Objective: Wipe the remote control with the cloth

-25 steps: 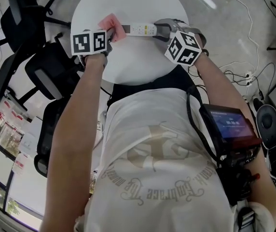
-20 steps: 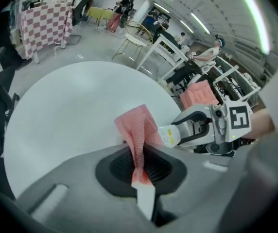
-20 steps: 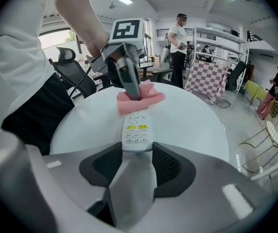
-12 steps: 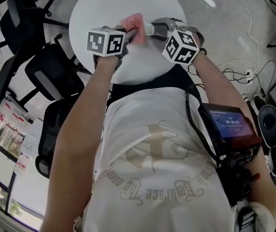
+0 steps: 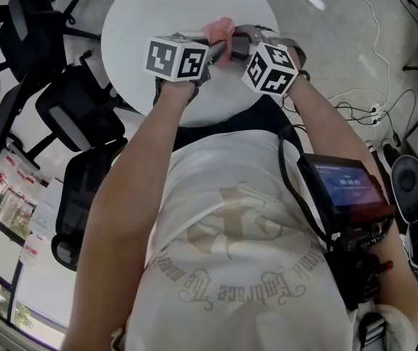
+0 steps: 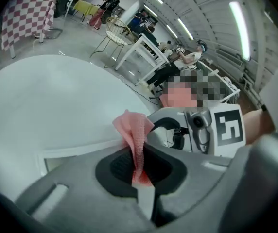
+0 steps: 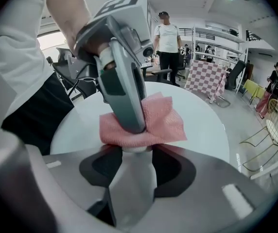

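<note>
My left gripper (image 5: pixel 215 50) is shut on a pink cloth (image 5: pixel 220 29), which hangs pinched between its jaws (image 6: pixel 138 171). The cloth (image 7: pixel 163 123) lies draped over the white remote control (image 7: pixel 135 178). My right gripper (image 7: pixel 134 164) is shut on the near end of that remote, above the round white table (image 5: pixel 143 28). One left finger (image 7: pixel 124 91) presses down on the cloth right in front of the right jaws. In the head view the two grippers nearly meet, the right gripper (image 5: pixel 237 46) beside the cloth, and the remote is almost wholly hidden.
Black office chairs (image 5: pixel 70 108) stand to the left of the table. Cables (image 5: pixel 370 115) trail over the floor at the right. A screen device (image 5: pixel 344 189) hangs at the person's right side. People, tables and chairs fill the room beyond.
The left gripper has slid rightward along the remote with the cloth, from its far left end up to the right gripper. The right gripper has stayed still.
</note>
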Tool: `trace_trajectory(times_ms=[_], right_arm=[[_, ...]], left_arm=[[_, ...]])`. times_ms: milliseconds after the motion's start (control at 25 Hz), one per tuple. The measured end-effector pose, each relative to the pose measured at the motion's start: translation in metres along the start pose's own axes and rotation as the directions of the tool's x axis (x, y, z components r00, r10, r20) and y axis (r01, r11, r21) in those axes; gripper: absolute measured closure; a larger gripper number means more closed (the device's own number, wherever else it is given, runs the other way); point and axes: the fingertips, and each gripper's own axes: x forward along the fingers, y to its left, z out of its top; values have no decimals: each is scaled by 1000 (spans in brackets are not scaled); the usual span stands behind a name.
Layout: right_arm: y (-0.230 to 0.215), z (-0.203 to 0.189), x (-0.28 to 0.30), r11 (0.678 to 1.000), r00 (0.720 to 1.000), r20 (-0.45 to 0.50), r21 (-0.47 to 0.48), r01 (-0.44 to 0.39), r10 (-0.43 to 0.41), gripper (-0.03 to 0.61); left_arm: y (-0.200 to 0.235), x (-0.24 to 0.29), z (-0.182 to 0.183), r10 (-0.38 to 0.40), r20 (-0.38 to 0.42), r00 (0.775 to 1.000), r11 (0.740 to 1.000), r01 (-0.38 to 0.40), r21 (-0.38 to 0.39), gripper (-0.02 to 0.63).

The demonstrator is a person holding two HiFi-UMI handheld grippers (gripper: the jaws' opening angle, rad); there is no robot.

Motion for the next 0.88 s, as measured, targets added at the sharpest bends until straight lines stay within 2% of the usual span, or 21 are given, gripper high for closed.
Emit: trace_trajectory(times_ms=[200,400,520,680,880], right_arm=[[4,0,1,1000,1000,-3,-1,-5,5,374],[3,-5,0,1000,1000,-18,-9,-4,4,374],[3,-5,1,1000,1000,-26,-12,-1,1,374],[3,-11,2,1000,998,-59,-7,1,-1,373],[1,-15,3,1000,994,-107,14,2,0,368]], left_arm=[[46,-30,-12,142,10,990,989,-141,-40,597],[87,-57,-35,239,22,971,966,-235,-107,597],[106,-71,-46,276,48,960,952,-266,-155,597],[120,-85,-61,323,54,945,934,-309,-178,597],[114,-95,-63,310,119,943,939,-284,-194,597]])
